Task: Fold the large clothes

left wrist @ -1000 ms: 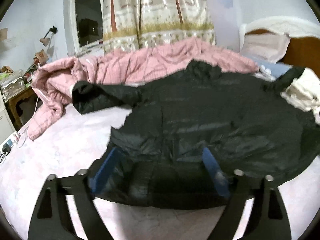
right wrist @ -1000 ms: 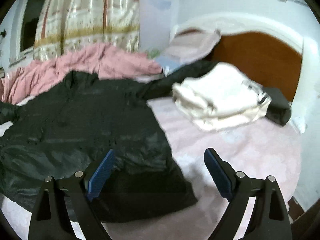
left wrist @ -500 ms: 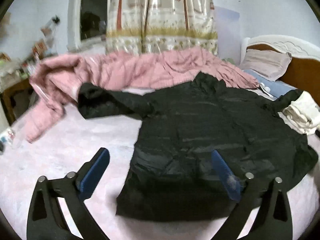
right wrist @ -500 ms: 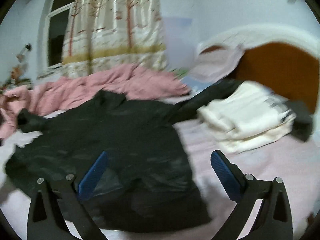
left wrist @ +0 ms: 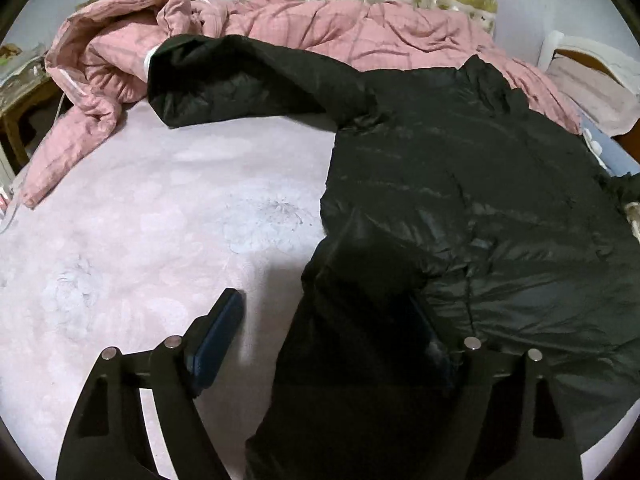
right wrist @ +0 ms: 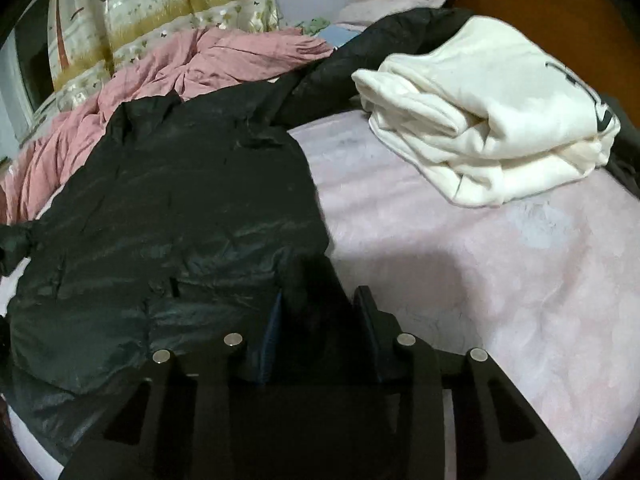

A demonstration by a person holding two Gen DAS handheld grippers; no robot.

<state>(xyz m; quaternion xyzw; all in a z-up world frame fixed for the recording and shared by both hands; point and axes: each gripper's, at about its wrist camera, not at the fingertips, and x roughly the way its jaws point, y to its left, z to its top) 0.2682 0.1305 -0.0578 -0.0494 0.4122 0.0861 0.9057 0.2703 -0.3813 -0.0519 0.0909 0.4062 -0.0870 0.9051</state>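
The black jacket (left wrist: 460,200) lies spread on the pink bed (left wrist: 140,232), its sleeve reaching toward ten o'clock onto the pink quilt (left wrist: 320,28); the left gripper (left wrist: 324,328) straddles the hem's left corner, jaws wide and closing, fabric between them, not yet pinched; the right gripper (right wrist: 320,320) is closing on the hem's right corner, its fingers (right wrist: 370,320) pressing the fabric; folded white clothes (right wrist: 492,120) sit at two o'clock.
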